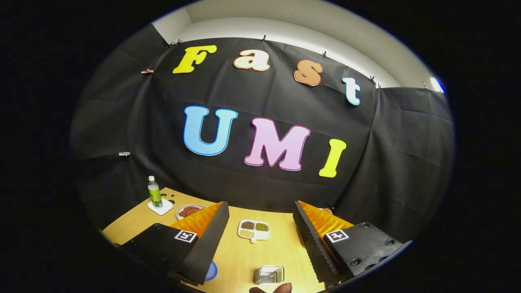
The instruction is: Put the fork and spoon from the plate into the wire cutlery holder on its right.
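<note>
Wire cutlery holder (269,275) is sitting on the wooden table (281,248), low between my wide-open claw (260,213) and holding nothing.
I am hovering with free tabletop between my two fingers; one four-part dish (254,230) is lying just ahead, one bottle (154,192) and one plate (189,211) beyond my left finger, and a blue rim (211,272), perhaps the plate, is peeking beside it.

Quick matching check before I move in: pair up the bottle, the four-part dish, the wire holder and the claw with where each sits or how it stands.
Things:
1. green bottle
2. four-part dish
3. wire holder
4. claw

Places or states:
A. between the fingers, nearest the camera
B. open, empty
C. on a white coaster, beyond the left finger
D. between the fingers, farther along the table

Pairs: 1-C, 2-D, 3-A, 4-B
</note>
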A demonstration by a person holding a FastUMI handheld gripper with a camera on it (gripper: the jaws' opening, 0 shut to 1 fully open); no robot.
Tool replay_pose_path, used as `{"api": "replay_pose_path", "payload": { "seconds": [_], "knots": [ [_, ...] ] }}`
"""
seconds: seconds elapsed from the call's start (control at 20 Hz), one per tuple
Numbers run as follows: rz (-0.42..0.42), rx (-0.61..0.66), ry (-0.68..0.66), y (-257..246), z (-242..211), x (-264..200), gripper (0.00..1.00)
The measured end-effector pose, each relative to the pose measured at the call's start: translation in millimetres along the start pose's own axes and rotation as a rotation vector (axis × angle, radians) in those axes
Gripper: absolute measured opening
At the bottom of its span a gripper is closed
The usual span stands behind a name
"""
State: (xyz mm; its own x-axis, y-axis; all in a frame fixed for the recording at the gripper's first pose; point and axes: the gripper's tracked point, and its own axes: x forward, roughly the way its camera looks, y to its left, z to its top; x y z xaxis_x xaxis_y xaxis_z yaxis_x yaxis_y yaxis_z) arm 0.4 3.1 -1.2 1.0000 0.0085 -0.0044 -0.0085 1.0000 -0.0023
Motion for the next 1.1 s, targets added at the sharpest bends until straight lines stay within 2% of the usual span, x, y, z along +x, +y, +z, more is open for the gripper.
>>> {"api": "replay_pose_path", "payload": {
  "seconds": [0.25,0.4,0.55,0.8,1.1],
  "knots": [
    [0.055,0.006,0.038,16.0,-10.0,0.9,0.98],
    [0.154,0.02,0.128,43.9,-34.3,0.4,0.98],
    [0.276,0.076,0.273,80.7,-73.7,-6.0,0.98],
    [0.423,0.126,0.548,134.7,-164.2,-24.5,0.98],
    [0.512,-0.018,0.773,176.1,-261.7,-45.9,0.92]
  ]
}}
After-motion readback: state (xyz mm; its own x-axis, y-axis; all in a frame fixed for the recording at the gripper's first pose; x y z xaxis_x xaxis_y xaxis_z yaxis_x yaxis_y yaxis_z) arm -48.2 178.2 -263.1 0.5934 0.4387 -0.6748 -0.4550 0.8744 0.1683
